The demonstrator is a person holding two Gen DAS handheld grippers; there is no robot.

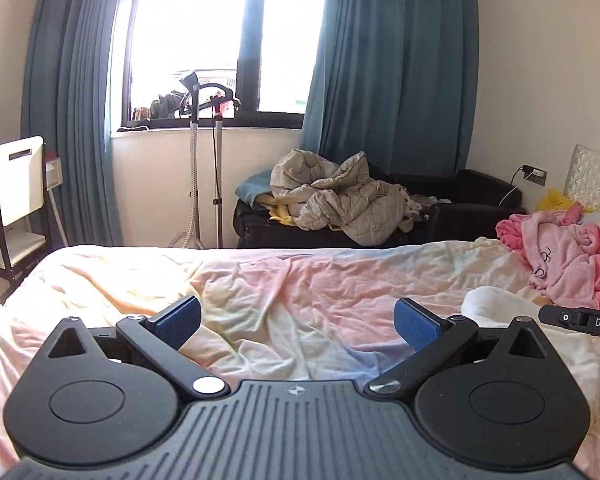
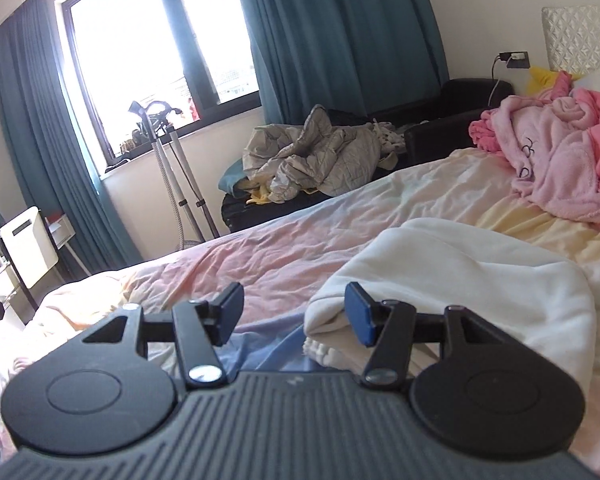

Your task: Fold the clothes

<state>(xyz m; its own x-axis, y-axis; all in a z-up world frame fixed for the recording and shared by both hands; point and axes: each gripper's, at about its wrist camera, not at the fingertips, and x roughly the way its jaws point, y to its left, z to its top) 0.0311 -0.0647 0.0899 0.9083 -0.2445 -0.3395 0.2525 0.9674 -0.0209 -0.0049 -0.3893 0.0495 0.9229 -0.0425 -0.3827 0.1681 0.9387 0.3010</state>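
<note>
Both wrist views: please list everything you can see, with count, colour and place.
white garment: one, cream white, folded on bed, by right gripper
pink robe: one, pink, crumpled near headboard
bed sheet: one, pastel pink and yellow, covers bed
grey quilt: one, grey, piled on black sofa
curtains: two, teal, beside window
garment steamer: one, under window
left gripper: open, empty, above sheet
right gripper: open, empty

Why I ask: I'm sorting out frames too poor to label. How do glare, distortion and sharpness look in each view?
Left wrist view: the window is blown out white, the curtains bow from fisheye, the bed sheet is evenly lit and sharp. Right wrist view: same blown-out window, horizon tilted, the white garment readable, corners vignetted.
</note>
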